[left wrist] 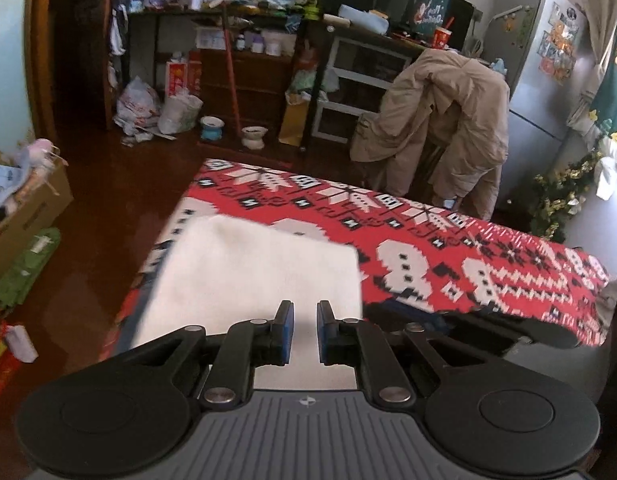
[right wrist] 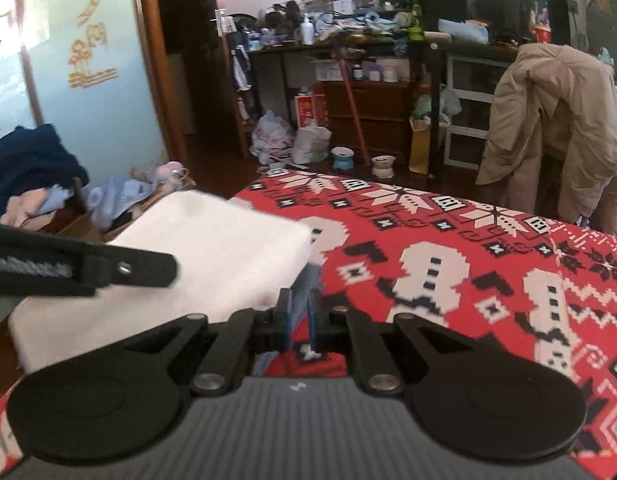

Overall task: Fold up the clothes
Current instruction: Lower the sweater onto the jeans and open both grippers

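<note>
- The left black two-finger gripper point(left wrist: 305, 332) is hovering released, its blue pads apart, above the folded white cloth point(left wrist: 252, 276).
- The right black gripper point(right wrist: 299, 320) is pinching the blue fabric edge point(right wrist: 304, 286) under this cloth.
- The cloth is lying at the left end of the red patterned knitted blanket point(right wrist: 448, 240).
- A beige coat point(left wrist: 440, 120) is hanging far behind.

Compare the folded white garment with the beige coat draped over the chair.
The folded white garment lies flat in a neat block on the red patterned cloth; the beige coat hangs loose and rumpled over a chair, unfolded. The garment sits right by both grippers, the coat far across the room. Both are plain, pale fabric.
</note>
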Demonstrator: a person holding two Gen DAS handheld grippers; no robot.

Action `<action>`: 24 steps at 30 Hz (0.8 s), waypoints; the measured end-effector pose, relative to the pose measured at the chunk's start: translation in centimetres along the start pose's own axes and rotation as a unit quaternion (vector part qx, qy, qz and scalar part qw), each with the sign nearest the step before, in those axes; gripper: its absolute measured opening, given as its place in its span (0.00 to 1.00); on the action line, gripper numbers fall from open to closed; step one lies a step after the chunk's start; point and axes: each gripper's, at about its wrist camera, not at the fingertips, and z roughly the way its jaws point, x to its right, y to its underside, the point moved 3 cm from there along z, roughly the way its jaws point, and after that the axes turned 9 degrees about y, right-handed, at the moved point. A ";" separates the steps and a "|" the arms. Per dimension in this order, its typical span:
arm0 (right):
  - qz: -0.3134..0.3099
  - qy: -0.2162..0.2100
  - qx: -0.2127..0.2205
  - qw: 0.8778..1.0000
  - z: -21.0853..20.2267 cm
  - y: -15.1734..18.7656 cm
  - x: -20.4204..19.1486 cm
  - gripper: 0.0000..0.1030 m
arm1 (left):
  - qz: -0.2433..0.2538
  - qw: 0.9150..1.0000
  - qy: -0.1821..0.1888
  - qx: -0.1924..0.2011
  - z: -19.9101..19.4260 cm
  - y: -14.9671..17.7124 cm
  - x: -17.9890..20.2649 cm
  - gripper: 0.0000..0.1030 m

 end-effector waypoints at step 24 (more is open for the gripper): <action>-0.057 -0.055 0.004 0.997 -9.6 4.7 -3.5 0.17 | -0.051 0.998 0.032 -0.006 -9.5 7.7 2.0 0.24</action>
